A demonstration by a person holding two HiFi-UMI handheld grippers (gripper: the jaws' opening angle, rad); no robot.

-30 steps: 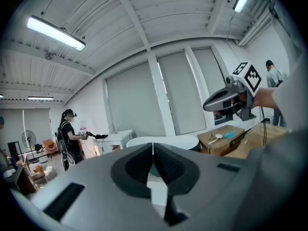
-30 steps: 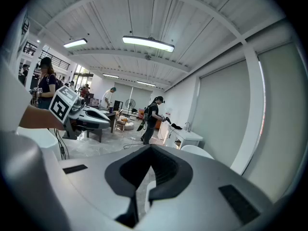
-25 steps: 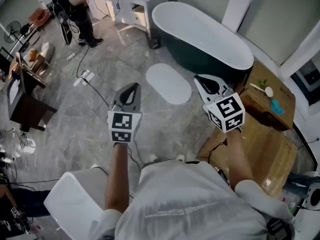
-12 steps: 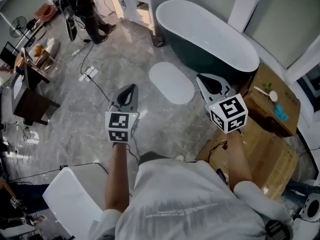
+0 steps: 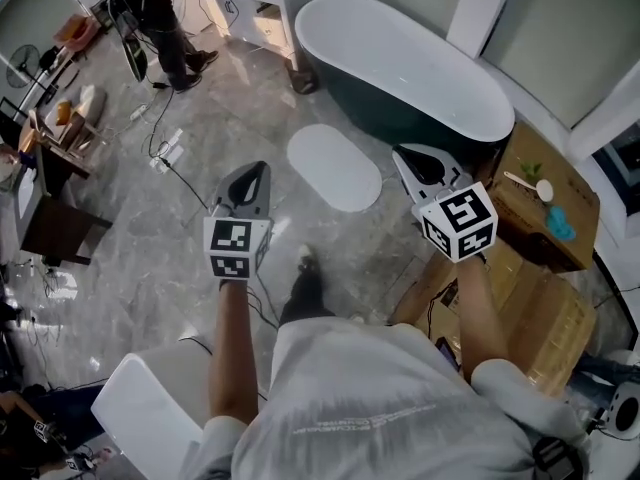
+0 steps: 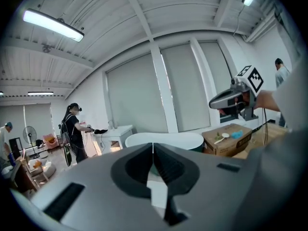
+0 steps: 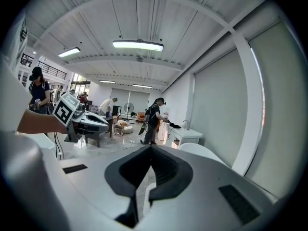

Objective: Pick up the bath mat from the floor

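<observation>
Hovering, left tool (image 5: 260, 170) & right tool (image 5: 402, 155) both pressed together; bath mat (image 5: 333, 166) by tub (image 5: 404, 56); spoon (image 5: 527, 181) atop box (image 5: 522, 211).

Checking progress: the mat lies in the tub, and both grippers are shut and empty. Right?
Not quite. The mat lies on the floor beside the tub, not in it, as the head view shows. The left gripper and right gripper are indeed shut and empty.

The grey marbled floor (image 5: 230, 103) looks glossy, the bath mat (image 5: 335, 166) matt, the boxes (image 5: 520, 211) plain cardboard.
</observation>
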